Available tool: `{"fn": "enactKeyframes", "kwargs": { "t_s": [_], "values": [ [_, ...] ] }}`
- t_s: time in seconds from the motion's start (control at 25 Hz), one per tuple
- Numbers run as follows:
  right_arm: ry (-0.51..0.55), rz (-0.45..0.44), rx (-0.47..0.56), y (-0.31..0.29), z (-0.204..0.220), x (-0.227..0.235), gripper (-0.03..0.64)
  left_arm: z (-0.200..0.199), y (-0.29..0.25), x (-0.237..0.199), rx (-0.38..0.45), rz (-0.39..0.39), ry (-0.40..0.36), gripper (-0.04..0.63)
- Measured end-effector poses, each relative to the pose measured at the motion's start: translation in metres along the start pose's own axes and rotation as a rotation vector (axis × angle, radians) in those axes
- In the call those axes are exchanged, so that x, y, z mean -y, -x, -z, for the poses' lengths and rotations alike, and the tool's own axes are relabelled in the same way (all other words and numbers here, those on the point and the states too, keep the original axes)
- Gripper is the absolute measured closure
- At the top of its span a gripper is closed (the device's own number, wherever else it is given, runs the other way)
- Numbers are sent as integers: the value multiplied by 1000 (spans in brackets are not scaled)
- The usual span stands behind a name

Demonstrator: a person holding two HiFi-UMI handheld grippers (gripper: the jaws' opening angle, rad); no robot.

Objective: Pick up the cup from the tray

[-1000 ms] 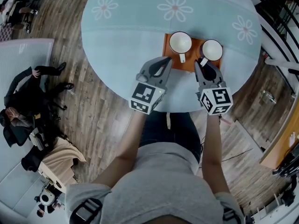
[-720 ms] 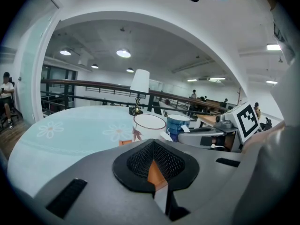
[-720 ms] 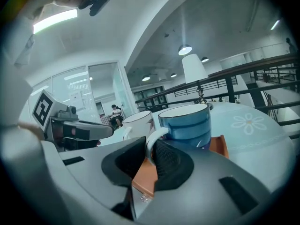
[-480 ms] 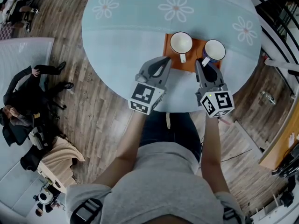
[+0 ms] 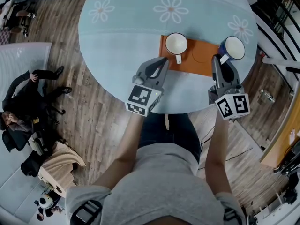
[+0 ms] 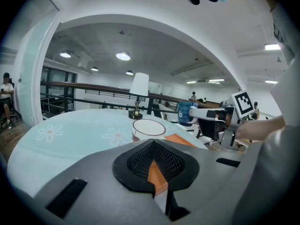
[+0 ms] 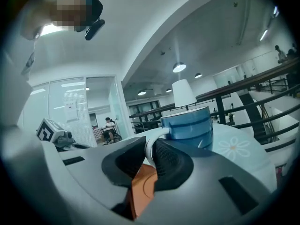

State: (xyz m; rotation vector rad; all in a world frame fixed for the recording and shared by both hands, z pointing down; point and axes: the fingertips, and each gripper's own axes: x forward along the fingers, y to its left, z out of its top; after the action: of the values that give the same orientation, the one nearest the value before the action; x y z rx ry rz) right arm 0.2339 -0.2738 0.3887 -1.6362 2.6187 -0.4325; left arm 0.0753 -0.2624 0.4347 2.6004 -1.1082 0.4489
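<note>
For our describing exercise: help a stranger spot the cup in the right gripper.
On the round pale-blue table lies an orange tray. Right of it, the right gripper holds the blue cup by its handle; the tray's cup is white.

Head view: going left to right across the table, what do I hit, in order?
left gripper → white cup → blue cup. I left out the orange tray and the right gripper because they overlap these.

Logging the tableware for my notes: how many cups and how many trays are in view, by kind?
Cups: 2, a white cup and a blue cup
Trays: 1, an orange tray
Total: 3
</note>
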Motion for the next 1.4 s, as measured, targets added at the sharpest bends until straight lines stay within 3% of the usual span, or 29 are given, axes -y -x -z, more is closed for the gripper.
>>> {"fn": "enactKeyframes", "kwargs": {
  "t_s": [0.24, 0.52, 0.76, 1.4],
  "values": [
    [-20, 69, 15, 16, -4, 58, 577, 2, -7, 4, -9, 14, -8, 589],
    [-100, 91, -31, 12, 34, 101, 577, 5, -17, 11, -37, 37, -12, 589],
    [-167, 87, -56, -7, 62, 121, 577, 7, -22, 11, -42, 28, -12, 589],
    [-148, 104, -114, -16, 103, 132, 575, 13, -30, 10, -63, 35, -7, 589]
  ]
}}
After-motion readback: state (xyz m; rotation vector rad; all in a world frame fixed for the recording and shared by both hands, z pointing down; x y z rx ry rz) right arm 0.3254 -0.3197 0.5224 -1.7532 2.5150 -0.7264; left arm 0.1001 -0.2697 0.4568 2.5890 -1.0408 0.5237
